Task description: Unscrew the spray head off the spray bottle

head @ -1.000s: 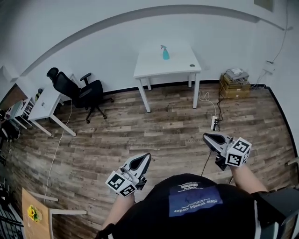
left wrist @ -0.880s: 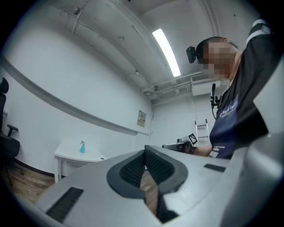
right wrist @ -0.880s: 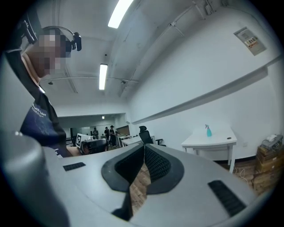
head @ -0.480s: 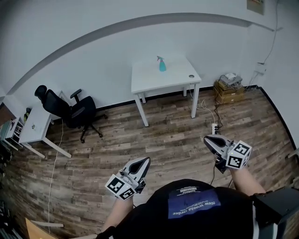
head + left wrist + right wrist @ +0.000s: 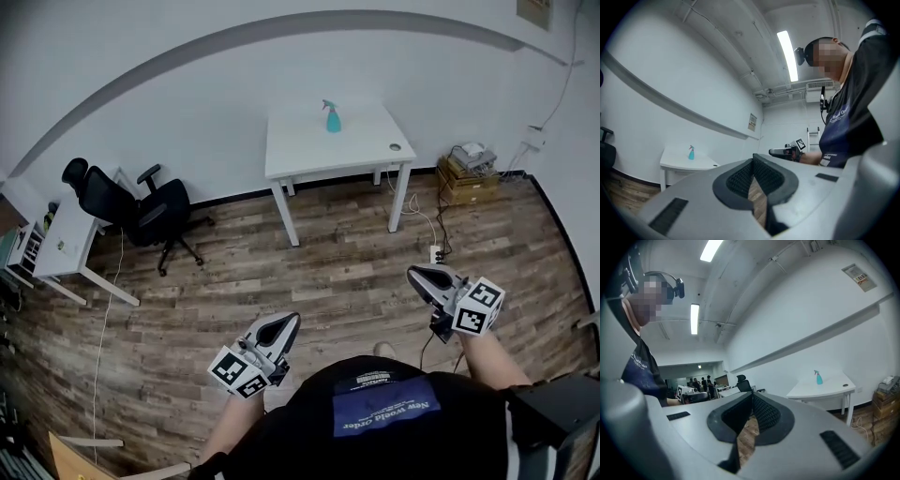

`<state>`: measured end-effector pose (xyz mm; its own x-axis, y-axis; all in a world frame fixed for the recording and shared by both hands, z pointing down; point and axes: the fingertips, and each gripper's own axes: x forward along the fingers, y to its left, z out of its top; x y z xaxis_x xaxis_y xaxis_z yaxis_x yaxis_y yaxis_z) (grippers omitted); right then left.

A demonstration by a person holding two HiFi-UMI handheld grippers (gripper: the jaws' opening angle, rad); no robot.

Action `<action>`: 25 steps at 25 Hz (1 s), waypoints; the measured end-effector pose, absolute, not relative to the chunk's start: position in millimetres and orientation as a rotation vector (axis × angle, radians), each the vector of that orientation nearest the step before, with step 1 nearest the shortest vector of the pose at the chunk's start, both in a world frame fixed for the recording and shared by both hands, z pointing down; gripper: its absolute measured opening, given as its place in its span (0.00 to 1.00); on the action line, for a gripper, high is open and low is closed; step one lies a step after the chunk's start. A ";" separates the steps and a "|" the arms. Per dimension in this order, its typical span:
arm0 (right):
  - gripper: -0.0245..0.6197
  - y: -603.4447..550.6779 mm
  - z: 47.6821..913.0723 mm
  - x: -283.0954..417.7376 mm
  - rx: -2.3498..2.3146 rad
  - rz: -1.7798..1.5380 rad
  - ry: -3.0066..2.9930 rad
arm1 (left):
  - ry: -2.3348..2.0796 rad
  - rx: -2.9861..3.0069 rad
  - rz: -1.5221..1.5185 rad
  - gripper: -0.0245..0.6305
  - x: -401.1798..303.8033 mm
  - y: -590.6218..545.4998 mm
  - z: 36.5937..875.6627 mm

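Spotted the small teal spray bottle (image 5: 332, 119) standing upright toward the back of the white bench (image 5: 356, 145), near the wall. Carried its spray head (image 5: 327, 103) on top, nozzle pointing left.

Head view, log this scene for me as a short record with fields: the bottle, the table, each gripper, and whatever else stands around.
spray bottle: upright on the white table, spray head on
white table: well ahead of both grippers
left gripper: jaws together, empty, far from the bottle
right gripper: jaws together, empty, far from the bottle
office chair: left of the table
power strip: on the wood floor, near the table's right legs
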<state>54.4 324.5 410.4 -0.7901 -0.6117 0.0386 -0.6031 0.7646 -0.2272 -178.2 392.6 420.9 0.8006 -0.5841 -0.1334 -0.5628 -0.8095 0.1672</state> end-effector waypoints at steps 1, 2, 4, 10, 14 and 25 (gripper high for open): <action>0.04 314.7 411.3 56.6 -0.985 -0.352 2.921 | -0.934 2.866 -0.260 0.04 -175.6 385.8 421.8; 0.04 303.8 411.6 60.2 -0.967 -0.347 2.923 | -0.954 2.865 -0.252 0.04 -172.0 377.6 421.8; 0.04 277.8 410.6 70.8 -0.934 -0.344 2.925 | -0.998 2.852 -0.261 0.04 -162.0 356.6 418.2; 0.04 202.7 398.4 109.0 -0.801 -0.296 2.992 | -1.119 2.795 -0.312 0.04 -115.4 292.4 399.0; 0.04 157.6 395.4 139.2 -0.757 -0.245 3.019 | -1.166 2.782 -0.333 0.04 -81.9 248.0 387.8; 0.04 81.8 417.6 185.5 -0.752 -0.300 3.022 | -1.138 2.769 -0.271 0.04 -33.1 171.4 398.0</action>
